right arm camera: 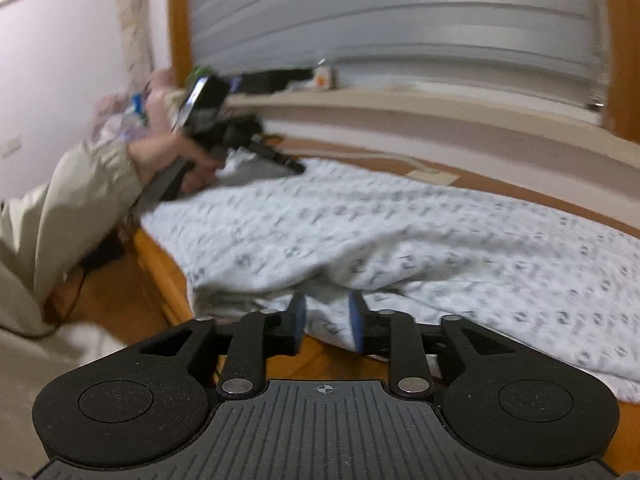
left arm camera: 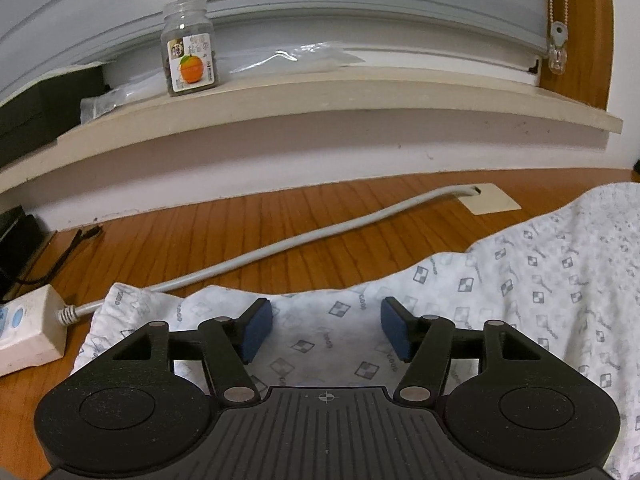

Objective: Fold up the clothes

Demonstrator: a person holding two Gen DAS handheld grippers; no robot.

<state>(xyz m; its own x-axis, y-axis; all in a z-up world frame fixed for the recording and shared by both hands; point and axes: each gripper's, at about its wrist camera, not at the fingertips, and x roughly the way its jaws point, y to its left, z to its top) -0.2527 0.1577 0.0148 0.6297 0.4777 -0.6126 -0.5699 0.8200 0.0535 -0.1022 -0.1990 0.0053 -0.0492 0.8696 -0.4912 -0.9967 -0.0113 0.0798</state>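
Note:
A white garment with a grey checker print [left arm camera: 540,280] lies spread on the wooden table [left arm camera: 240,232]. My left gripper [left arm camera: 326,312] stands open above the garment's left end; its blue pads [left arm camera: 258,332] are wide apart and only flat cloth lies under them. In the right wrist view the garment [right arm camera: 360,224] stretches across the table, blurred. My right gripper [right arm camera: 328,312] is at its near edge with the jaws a little apart. A fold of cloth sits in that gap, and the pads do not visibly press on it. A hand [right arm camera: 168,152] holds the left gripper [right arm camera: 280,160] at the garment's far end.
A white power strip [left arm camera: 28,332] and its grey cable [left arm camera: 300,240] lie on the table, touching the garment's left edge. A glass jar [left arm camera: 190,52] stands on the window sill [left arm camera: 360,96] beside a black box [left arm camera: 40,108]. A beige sleeve [right arm camera: 60,208] fills the left side.

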